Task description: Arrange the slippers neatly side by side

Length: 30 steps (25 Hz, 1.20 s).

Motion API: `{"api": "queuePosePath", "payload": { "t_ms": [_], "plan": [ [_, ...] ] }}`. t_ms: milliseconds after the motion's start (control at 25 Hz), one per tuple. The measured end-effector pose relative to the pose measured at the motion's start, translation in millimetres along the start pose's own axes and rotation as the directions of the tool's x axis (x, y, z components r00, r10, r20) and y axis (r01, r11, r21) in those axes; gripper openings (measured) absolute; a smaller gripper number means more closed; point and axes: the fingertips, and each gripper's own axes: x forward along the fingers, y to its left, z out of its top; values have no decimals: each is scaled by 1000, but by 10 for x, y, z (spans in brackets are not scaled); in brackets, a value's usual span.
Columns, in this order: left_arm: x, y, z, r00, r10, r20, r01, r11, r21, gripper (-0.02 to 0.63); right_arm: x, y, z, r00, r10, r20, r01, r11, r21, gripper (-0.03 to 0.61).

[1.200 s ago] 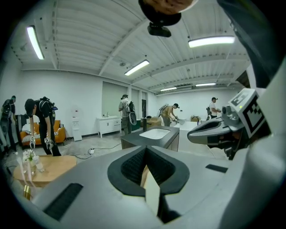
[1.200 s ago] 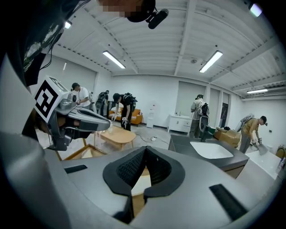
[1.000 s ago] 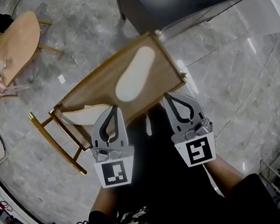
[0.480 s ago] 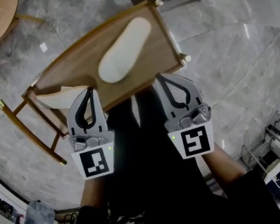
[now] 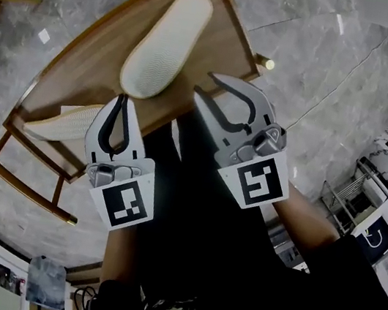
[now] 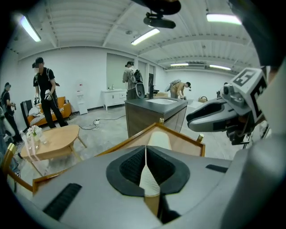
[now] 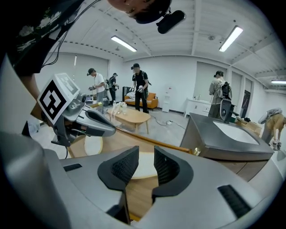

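Grey marble floor (image 5: 309, 52) surrounds a rimmed wooden surface (image 5: 82, 71). The first slipper (image 5: 165, 45) lies sole up mid-surface, its long axis running diagonally from near left to far right with the broader end nearer the person. The second slipper (image 5: 58, 123) lies along the near-left rim, roughly crosswise to it. The left gripper (image 5: 121, 98) hangs over the second slipper's end with its fingers pressed together, while the right gripper (image 5: 205, 86) — just beside the first slipper's near end — has just been opening its fingers, which stand apart and empty.
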Motion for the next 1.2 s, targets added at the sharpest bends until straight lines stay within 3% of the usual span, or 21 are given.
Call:
{"api": "queuePosePath", "payload": {
  "t_ms": [440, 800, 1000, 1200],
  "plan": [
    [330, -111, -360, 992, -55, -110, 52, 998, -30, 5, 319, 16, -542, 994, 49, -100, -60, 993, -106, 132],
    [522, -39, -551, 986, -27, -166, 14, 997, -81, 6, 520, 150, -833, 979, 108, -174, -141, 971, -195, 133],
    [644, 33, -679, 976, -25, -215, -5, 990, -140, 5, 559, 266, -947, 971, 126, -205, -184, 936, -300, 135],
    [721, 100, -728, 971, -8, -237, -24, 991, -132, 5, 597, 341, -1044, 963, 137, -233, -220, 898, -381, 135]
  ]
}}
